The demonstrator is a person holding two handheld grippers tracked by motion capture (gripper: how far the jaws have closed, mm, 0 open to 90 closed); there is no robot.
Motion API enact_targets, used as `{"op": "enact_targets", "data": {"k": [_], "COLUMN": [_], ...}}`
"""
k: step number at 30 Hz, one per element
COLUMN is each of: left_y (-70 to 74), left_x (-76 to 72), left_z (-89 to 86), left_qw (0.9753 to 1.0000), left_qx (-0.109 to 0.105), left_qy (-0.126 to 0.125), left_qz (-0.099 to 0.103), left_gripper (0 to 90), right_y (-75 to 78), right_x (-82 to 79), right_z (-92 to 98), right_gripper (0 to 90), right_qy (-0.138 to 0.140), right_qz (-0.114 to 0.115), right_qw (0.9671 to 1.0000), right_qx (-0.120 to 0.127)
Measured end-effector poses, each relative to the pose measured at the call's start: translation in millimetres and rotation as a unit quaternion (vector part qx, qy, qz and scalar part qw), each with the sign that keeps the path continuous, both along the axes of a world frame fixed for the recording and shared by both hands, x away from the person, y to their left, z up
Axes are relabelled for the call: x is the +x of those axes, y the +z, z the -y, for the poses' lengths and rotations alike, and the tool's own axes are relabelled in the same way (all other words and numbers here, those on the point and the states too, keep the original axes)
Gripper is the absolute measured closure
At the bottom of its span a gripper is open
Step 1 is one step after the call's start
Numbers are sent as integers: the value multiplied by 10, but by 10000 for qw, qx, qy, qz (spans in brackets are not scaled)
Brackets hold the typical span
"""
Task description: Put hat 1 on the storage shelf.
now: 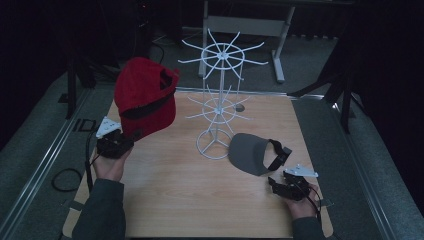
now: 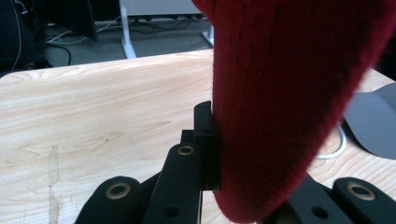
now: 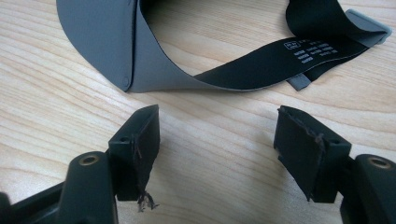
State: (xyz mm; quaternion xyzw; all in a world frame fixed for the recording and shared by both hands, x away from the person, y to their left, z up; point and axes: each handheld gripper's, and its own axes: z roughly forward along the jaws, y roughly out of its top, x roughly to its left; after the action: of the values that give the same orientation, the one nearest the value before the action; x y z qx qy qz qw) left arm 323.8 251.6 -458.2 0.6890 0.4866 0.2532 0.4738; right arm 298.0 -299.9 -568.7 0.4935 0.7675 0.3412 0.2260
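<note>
A red cap (image 1: 145,95) hangs in the air over the table's left side, held by its lower edge. My left gripper (image 1: 120,140) is shut on it; in the left gripper view the red cap (image 2: 285,93) fills the right side, pinched between the black jaws. A grey visor (image 1: 252,152) with a black strap lies flat on the wood right of centre. My right gripper (image 1: 280,186) rests just in front of it, open. In the right gripper view the grey visor (image 3: 107,42) and its strap (image 3: 280,65) lie just beyond the spread fingertips (image 3: 140,140).
A white wire display stand (image 1: 220,95) with two tiers of radiating hooks rises from a ring base (image 1: 214,145) mid-table. The wooden tabletop (image 1: 200,200) has bare room in front. A white metal frame (image 1: 250,25) stands on the floor behind.
</note>
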Motion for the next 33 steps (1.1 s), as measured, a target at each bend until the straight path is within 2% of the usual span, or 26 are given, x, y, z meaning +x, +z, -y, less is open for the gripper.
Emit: {"op": "enact_targets", "data": {"k": [33], "left_y": [200], "left_x": [41], "left_z": [7], "left_qw": [9997], "left_qx": [-55], "left_qy": [8], "left_qz": [228], "left_gripper": [860], "right_y": [-1], "right_x": [1], "right_z": [0], "right_gripper": [312], "right_qy": [0], "right_qz": [10], "right_qw": [10000], "right_qx": [0]}}
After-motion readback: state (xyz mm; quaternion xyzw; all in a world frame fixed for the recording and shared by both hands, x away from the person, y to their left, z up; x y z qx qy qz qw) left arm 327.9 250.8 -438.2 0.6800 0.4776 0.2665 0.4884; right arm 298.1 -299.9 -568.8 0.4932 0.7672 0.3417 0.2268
